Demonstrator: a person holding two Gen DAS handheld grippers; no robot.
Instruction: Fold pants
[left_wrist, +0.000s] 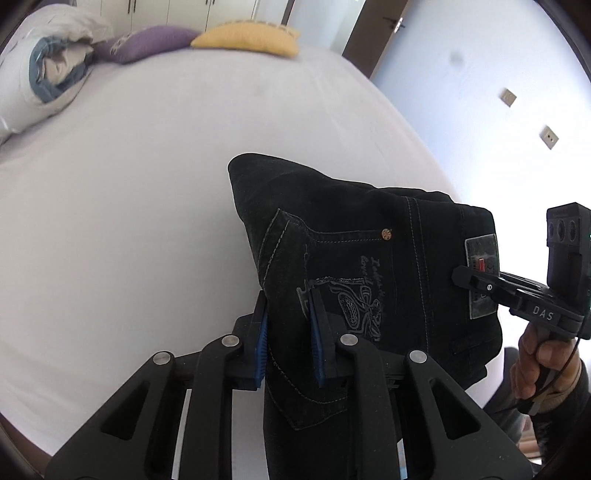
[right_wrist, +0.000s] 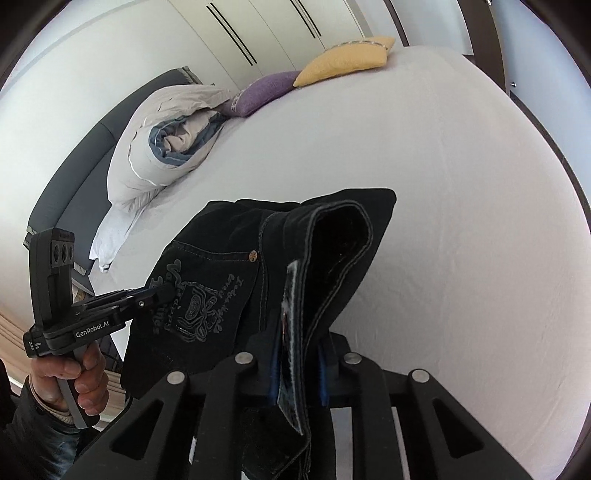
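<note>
Pants between 2 hand-held grippers

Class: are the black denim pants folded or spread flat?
Folded: black denim pants hang doubled between left gripper and right gripper.

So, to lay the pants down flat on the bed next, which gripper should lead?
The right gripper, I think. It clamps the stiff waistband beside the leather patch of the black denim pants, above bare white bed sheet. The left gripper pinches only the embroidered back pocket.
</note>
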